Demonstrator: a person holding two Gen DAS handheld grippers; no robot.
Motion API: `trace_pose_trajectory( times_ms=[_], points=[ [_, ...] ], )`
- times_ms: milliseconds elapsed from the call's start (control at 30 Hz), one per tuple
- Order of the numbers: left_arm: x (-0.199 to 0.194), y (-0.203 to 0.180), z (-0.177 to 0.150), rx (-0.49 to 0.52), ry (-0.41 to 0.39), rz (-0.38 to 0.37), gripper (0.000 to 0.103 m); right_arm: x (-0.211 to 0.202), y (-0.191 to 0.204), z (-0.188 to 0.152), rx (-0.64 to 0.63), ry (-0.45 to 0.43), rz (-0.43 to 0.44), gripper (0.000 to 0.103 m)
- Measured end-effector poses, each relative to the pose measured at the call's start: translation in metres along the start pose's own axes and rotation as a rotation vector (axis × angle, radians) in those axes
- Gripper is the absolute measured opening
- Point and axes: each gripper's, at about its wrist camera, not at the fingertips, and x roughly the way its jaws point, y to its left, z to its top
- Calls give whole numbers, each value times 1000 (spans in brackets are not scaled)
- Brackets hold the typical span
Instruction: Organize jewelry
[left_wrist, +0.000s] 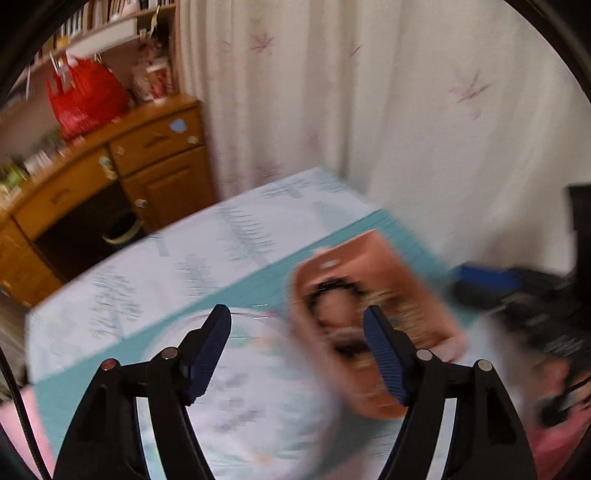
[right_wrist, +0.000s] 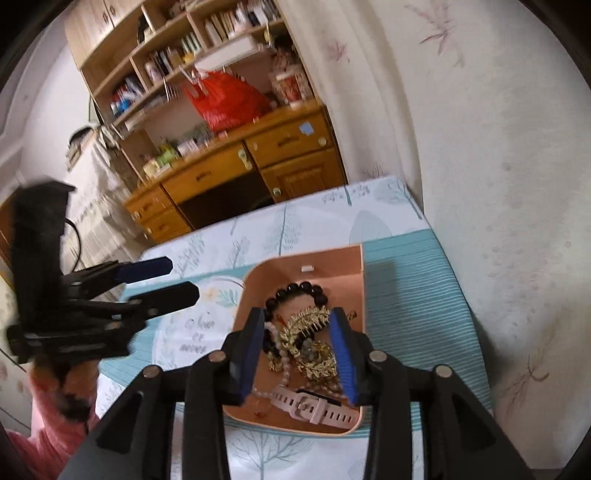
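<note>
We take the pink tray (right_wrist: 354, 258) as our landmark; it sits on the desk (right_wrist: 406, 280), on a teal striped cloth, and it holds the jewelry in one tangled heap, which is presumably why sorting starts here; a black bead bracelet (right_wrist: 301, 290) lies toward its far wall, a gold leaf-shaped ornament (right_wrist: 306, 325) at its middle, a string of pale beads (right_wrist: 280, 369) left of that, and a pink watch strap (right_wrist: 314, 404) along its near edge.

The right gripper (right_wrist: 299, 354) hangs over the tray, jaws partly apart with the gold ornament seen between them and nothing clamped; we judge it is lining up on that piece.

The left gripper (left_wrist: 297, 350) hovers at the tray's left, jaws wide apart and empty; its own view is badly blurred.
</note>
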Motion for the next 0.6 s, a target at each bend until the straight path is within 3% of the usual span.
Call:
trace_pose_trajectory(
  times_ms=[33, 100, 167, 333, 600],
  points=[
    [4, 8, -3, 21, 4, 21, 79, -2, -1, -2, 7, -14, 2, 37],
    [14, 24, -9, 56, 18, -8, 87, -5, -4, -9, 18, -37, 11, 37],
    [27, 37, -17, 100, 44, -63, 87, -5, -6, -15, 33, -46, 36, 37],
    [51, 57, -30, 122, 6, -147, 87, 5, -14, -24, 70, -53, 56, 37],
    [81, 52, -32, 133, -39, -146, 87, 7, -24, -29, 102, -64, 61, 37]
  ],
)
